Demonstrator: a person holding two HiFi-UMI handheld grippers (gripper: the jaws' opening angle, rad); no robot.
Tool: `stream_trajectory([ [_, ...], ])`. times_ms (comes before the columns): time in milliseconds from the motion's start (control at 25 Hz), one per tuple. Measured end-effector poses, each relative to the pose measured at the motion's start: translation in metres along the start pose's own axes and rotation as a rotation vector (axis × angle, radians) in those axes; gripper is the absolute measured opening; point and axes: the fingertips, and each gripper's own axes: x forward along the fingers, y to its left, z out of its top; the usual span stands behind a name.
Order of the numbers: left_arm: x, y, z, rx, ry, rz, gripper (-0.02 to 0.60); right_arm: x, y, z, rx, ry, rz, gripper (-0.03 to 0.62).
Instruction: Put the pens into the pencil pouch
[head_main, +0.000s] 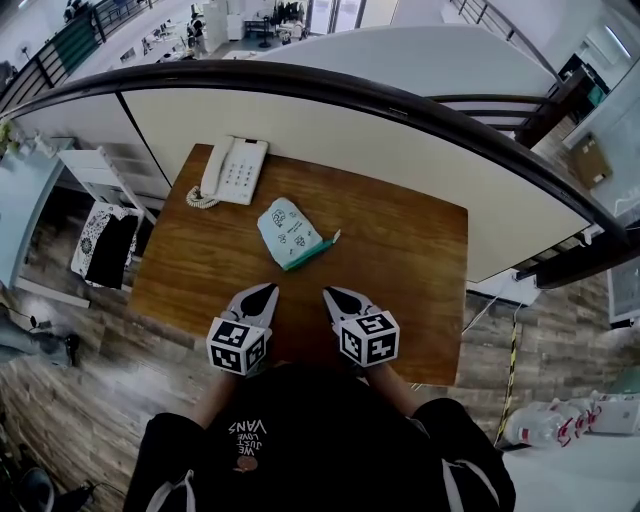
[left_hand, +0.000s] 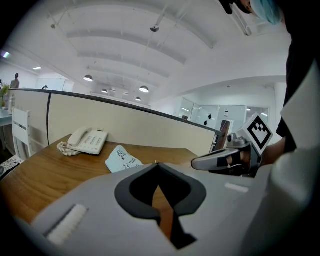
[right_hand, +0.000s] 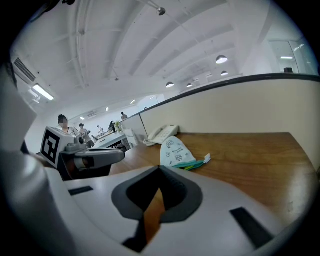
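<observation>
Pale pencil pouch (head_main: 291, 232) flat on the wooden table (head_main: 410, 260), ahead of and between left gripper (head_main: 266, 290) and right gripper (head_main: 331, 294), touching neither; both grippers clenched, empty; pouch print too small to read; person's shirt (head_main: 250, 430) reads VANS

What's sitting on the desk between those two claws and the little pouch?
Nothing: the head view shows only bare wooden desk between the left gripper, the right gripper and the pouch.

The pale, doodle-printed pencil pouch (head_main: 288, 228) is lying flat near the middle of the wooden desk (head_main: 400, 270), teal zipper edge showing a white tag.
</observation>
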Motion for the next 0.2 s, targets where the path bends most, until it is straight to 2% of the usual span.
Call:
stream_trajectory([
  [200, -0.0045, 0.0016, 0.0, 0.0, 0.004, 0.0, 0.011, -0.0009, 0.0031, 0.0, 0.001, 0.002, 0.001, 0.012],
])
